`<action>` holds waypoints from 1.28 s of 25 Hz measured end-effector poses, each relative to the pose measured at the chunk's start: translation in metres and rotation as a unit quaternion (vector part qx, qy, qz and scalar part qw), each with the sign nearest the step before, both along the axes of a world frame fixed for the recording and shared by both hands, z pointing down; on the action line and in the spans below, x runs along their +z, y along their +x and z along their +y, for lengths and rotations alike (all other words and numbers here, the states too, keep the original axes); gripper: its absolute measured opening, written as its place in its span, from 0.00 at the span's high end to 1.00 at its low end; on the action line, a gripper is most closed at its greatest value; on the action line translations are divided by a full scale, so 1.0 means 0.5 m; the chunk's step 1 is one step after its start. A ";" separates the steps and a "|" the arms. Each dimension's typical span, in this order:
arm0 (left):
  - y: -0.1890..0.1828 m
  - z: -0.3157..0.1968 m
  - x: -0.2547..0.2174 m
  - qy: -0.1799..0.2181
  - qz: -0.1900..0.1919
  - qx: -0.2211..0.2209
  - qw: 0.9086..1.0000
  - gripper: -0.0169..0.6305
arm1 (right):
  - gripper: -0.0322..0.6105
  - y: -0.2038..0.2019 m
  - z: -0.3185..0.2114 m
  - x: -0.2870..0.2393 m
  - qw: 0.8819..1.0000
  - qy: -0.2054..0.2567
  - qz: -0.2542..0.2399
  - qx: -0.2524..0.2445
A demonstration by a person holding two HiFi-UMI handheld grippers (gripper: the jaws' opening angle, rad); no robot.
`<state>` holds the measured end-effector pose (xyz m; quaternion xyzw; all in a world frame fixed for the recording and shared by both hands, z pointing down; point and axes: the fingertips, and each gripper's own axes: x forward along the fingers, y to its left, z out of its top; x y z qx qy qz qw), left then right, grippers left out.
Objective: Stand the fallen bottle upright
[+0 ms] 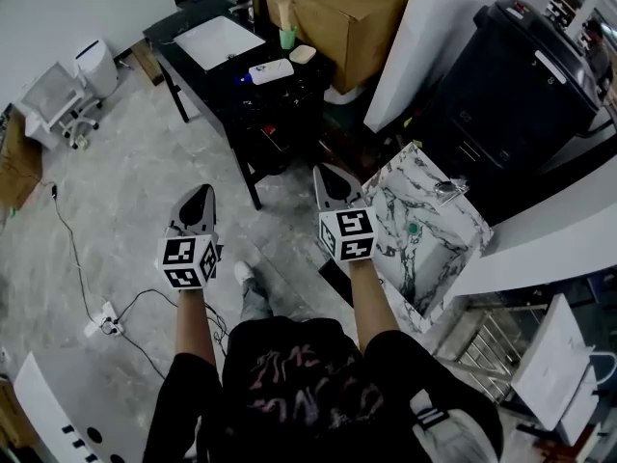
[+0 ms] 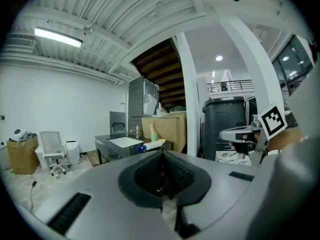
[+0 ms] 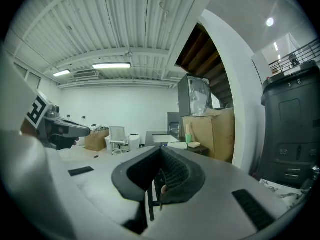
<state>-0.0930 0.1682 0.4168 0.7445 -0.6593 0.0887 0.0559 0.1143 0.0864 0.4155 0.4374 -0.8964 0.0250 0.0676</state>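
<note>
White bottle lies on the dark table, print too small.

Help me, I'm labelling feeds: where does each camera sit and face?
Head view: on the head, steeply down at floor and black table; forearms, left tool, right tool show.
Left gripper view: on left tool, level along shut jaws toward table; right tool at right.
Right gripper view: on right tool, same heading; left tool at left.
Shared: all show the lying bottle.
</note>
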 end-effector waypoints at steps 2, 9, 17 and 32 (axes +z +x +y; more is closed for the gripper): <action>-0.027 -0.038 0.010 -0.003 0.005 0.001 1.000 0.95 | 0.93 -0.027 -0.037 0.010 1.000 -0.004 0.005 0.002; -0.141 -0.181 0.038 -0.016 0.031 0.011 0.999 0.95 | 0.93 -0.139 -0.176 0.023 0.999 -0.014 0.027 0.017; -0.283 -0.326 0.037 -0.011 0.055 0.033 0.998 0.95 | 0.93 -0.273 -0.315 0.014 0.998 -0.012 0.048 0.046; -0.314 -0.515 0.055 -0.023 0.067 0.099 0.993 0.95 | 0.93 -0.294 -0.453 0.023 0.992 -0.014 0.069 0.102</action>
